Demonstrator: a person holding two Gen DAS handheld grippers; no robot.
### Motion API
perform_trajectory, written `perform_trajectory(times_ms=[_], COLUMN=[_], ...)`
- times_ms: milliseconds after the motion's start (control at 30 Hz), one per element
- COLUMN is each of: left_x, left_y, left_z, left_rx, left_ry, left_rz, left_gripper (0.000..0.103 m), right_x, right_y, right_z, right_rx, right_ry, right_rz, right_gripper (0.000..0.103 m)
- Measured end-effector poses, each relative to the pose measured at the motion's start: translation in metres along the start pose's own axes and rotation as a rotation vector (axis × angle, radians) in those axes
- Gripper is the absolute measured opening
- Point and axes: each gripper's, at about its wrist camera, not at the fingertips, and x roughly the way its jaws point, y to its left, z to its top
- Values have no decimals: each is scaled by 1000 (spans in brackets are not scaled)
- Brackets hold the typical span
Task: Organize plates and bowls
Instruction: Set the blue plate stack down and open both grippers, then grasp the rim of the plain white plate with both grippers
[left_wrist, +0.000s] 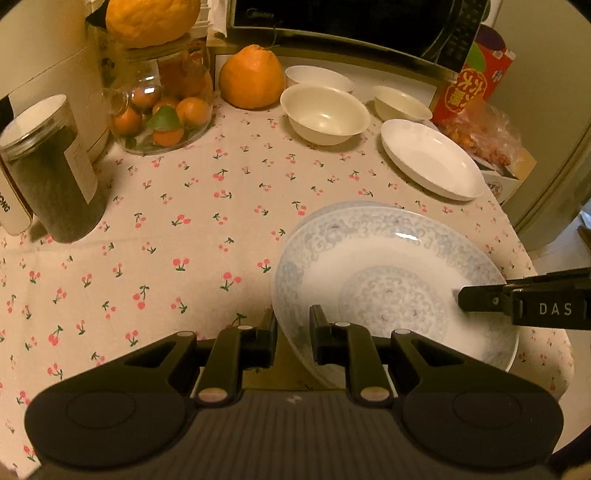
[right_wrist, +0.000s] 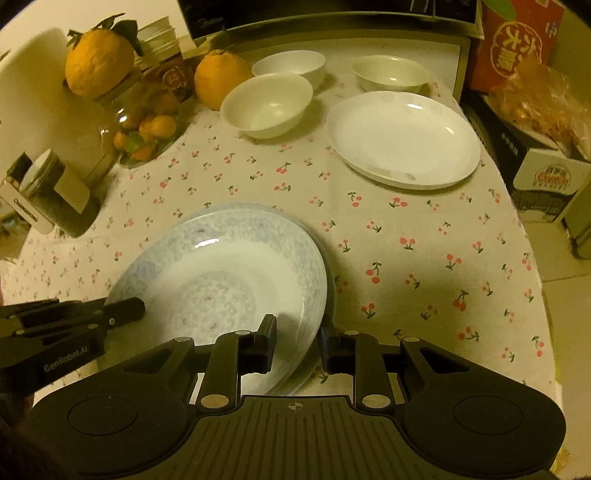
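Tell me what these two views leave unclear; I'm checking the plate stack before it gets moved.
- How many blue-patterned plates are stacked: both views, the top plate covers those beneath.
- Rearmost white bowl: left wrist view, the front bowl hides its base.
- Left hand-held gripper pad contact: the plate rim blurs there.

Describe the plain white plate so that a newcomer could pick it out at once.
Start at the microwave at the back of the cherry-print tablecloth. In front of it stand three cream bowls; the plain white plate lies just in front of the right-hand one. Unlike the bowls it is wide and shallow, and unlike the blue-patterned plates held by the grippers, it lies alone and nearly unmarked.
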Motion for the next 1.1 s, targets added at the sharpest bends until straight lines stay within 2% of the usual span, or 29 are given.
perform_trajectory(times_ms=[267,333,367,433,500,633,900,1100], left_x=[2,2,2,1,0,-2,-3,-3], left_y=[-3,-1,0,0,-1,0,4,4], left_z=[3,5,6,8,10,15,25,38], left_rx=[28,9,1,-8,-7,-12,-26,-59], left_ry=[22,27,26,24,15,-1,-34,-62], left_rz=[8,-13,-19,-20,-21,-26,-9,-17], left_gripper=[16,25,27,38,47,63,83,95], right_x=[3,6,5,2,-1,-2,4,4], right_y=[0,-3,-4,-5,-5,-9,-21,-33], right_z=[0,2,2,5,7,15,30,45], right_rx=[-36,-28,-26,-23,-19,2,98,161], right_ry=[42,57,54,38,18,-3,-8,-56], right_rz=[-39,-24,-19,-13,-15,1,55,51], right_gripper=[26,26,30,43,63,69,80,87])
